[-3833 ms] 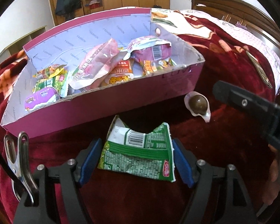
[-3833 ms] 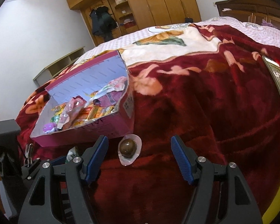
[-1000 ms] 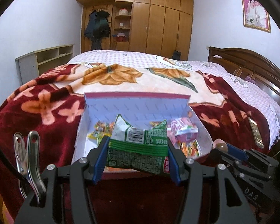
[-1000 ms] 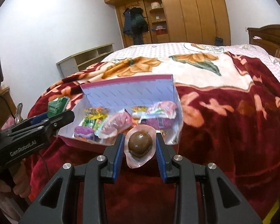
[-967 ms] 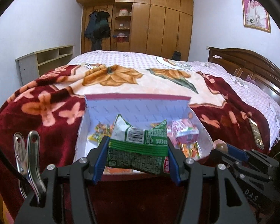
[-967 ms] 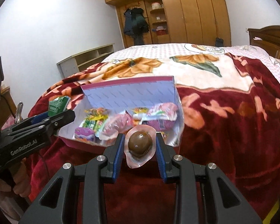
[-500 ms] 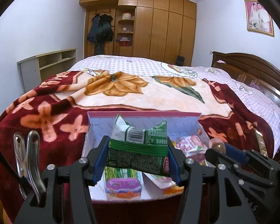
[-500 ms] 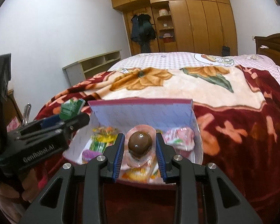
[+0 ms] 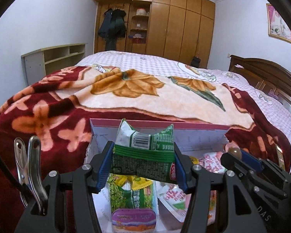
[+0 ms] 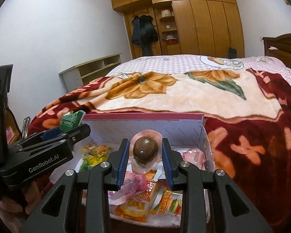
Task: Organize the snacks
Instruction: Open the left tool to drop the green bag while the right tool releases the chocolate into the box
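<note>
Carried from the blanket to above the pink box [image 9: 164,125], left gripper [image 9: 143,163] pinching green packet [image 9: 145,151], right gripper [image 10: 145,153] pinching chocolate ball [image 10: 145,148], both seemingly unreleased over snacks at 6 o'clock.

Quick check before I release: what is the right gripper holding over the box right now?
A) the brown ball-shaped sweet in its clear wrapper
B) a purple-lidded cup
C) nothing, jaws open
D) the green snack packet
A: the right gripper has its jaws closed on the brown ball-shaped sweet above the pink box; the green snack packet is in the left gripper.
</note>
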The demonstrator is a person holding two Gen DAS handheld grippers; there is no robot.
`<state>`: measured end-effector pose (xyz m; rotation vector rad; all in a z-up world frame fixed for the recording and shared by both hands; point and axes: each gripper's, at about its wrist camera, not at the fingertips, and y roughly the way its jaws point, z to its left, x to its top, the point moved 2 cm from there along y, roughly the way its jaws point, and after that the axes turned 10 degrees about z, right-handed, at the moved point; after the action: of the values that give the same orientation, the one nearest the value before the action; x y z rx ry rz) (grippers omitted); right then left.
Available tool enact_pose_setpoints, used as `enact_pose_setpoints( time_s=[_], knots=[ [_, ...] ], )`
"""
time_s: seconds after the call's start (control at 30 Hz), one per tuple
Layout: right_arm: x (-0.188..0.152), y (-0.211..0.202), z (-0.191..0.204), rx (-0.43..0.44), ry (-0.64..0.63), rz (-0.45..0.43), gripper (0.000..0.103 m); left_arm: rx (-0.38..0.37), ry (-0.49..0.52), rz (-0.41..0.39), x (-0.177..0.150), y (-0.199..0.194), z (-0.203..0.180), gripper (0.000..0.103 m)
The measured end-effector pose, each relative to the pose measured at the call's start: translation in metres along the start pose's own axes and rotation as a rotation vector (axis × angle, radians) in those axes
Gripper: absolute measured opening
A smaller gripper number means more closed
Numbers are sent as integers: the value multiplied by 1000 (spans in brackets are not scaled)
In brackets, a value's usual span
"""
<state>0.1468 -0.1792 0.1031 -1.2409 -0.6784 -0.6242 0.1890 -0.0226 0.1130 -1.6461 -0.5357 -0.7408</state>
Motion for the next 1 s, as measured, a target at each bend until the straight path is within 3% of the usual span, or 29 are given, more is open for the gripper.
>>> enact_pose_setpoints(
  time_s=[0.23, 0.6, 1.0],
  knots=[
    [0, 23, -9, -50, 5, 24, 33, 23, 1, 49, 2, 26, 0, 59],
    [-10, 50, -18, -51, 25, 81, 34, 48, -16, 133, -12, 65, 10, 59],
    [-15, 61, -21, -57, 18, 75, 34, 61, -19, 138, -20, 75, 15, 60]
  ],
)
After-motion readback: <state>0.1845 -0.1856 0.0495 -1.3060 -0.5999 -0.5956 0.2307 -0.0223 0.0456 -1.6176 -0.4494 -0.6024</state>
